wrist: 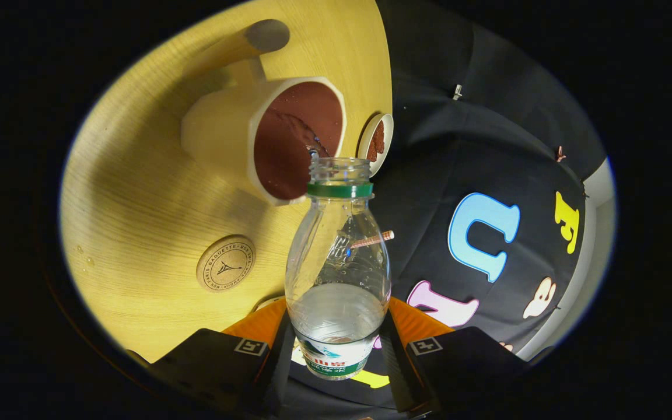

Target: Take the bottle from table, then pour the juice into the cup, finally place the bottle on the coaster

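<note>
My gripper (336, 335) is shut on a clear plastic bottle (339, 256), one finger on each side of its lower body. The bottle has a green neck ring, no cap and a label near its base. It is tipped over, with its open mouth at the rim of a cream cup (289, 137) just beyond the fingers. The cup's inside is brown, and a little liquid splashes right at the bottle's mouth. Clear liquid still sits in the bottle's lower part. A round wooden coaster (226, 263) lies on the wooden table (137, 186) beside the bottle, nearer the fingers than the cup.
A small white dish (375, 143) with something brown in it sits by the table's edge, just past the cup. A wooden cylinder (263, 36) stands behind the cup. A few drops (82, 256) lie on the table near its rim. Past the edge hangs the black booth cloth.
</note>
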Demonstrator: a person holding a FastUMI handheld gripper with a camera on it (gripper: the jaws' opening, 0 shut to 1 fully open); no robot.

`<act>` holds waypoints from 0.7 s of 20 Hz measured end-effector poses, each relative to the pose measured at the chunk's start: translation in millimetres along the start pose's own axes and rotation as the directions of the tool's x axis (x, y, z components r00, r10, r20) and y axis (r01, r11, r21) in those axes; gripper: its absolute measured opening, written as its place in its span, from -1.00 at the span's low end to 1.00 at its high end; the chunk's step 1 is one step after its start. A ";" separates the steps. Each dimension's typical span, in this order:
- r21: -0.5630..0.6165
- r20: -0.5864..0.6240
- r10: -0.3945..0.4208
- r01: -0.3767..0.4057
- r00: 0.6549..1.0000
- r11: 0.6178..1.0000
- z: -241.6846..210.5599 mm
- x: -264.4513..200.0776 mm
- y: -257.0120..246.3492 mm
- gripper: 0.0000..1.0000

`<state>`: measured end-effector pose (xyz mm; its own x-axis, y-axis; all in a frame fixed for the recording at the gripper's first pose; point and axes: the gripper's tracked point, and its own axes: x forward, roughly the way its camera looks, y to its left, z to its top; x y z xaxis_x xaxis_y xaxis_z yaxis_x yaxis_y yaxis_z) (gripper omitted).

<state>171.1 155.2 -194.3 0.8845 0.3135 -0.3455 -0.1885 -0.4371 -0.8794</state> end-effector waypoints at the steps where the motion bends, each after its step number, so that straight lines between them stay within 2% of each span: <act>1: -0.005 0.000 0.002 -0.002 1.000 1.000 -0.7 2.4 -0.8 0.45; 14: -0.110 0.030 -0.004 0.007 1.000 0.994 7.6 10.3 -11.5 0.45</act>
<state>179.1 169.9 -190.3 0.8719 0.3405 -0.3521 -0.1343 -0.5251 -0.8404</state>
